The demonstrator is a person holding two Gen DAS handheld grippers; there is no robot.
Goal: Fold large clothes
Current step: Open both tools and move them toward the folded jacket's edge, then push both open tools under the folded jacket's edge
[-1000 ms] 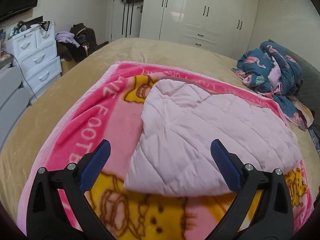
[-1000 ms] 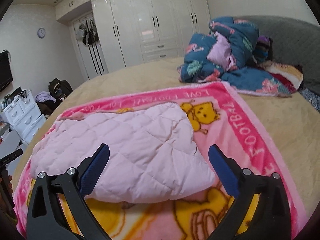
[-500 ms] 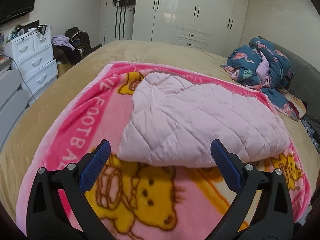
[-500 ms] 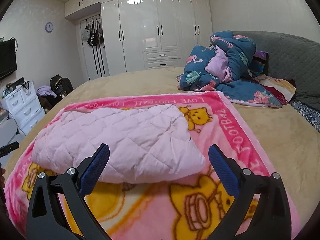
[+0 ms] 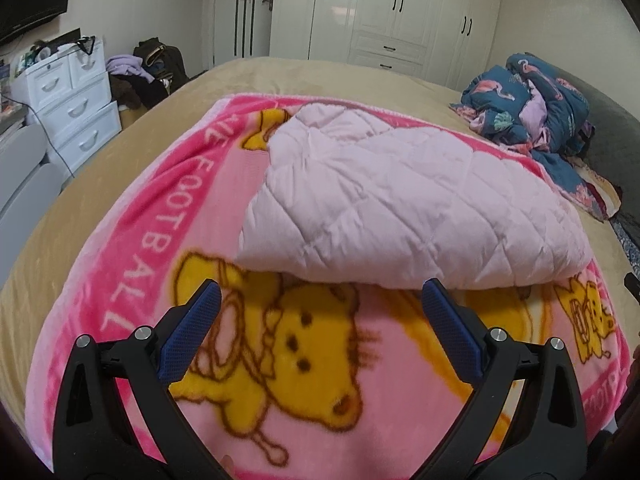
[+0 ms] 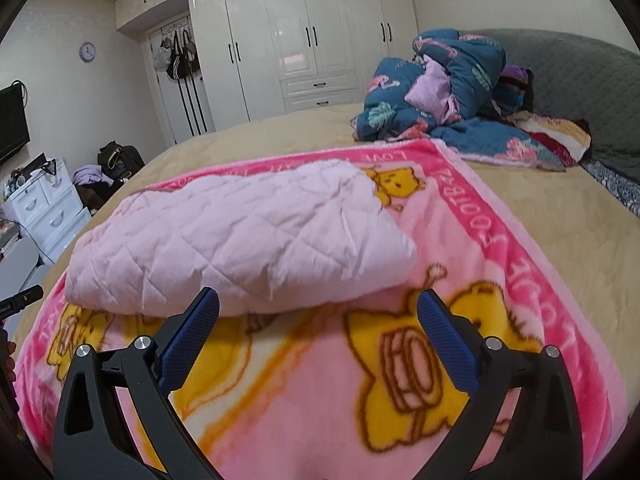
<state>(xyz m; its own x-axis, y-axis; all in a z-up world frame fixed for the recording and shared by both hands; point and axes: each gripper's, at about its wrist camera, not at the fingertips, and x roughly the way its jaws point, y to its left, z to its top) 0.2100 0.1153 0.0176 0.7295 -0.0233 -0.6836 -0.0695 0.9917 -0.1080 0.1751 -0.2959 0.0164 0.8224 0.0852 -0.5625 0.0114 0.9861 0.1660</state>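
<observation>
The folded pale pink quilted garment [image 5: 400,204] lies mid-blanket on the pink bear-print blanket [image 5: 132,280], at twelve o'clock from both tools. Left gripper [image 5: 322,312] and right gripper [image 6: 318,312] hover spread, empty, probably ready for another fold.

Pale pink quilted garment [image 5: 404,208] folded flat atop pink cartoon blanket [image 5: 312,360]

Quilted matt cloth garment [image 5: 404,216] on fleecy blanket [image 5: 304,360]; glossy wardrobe [image 6: 320,40] doors.
</observation>
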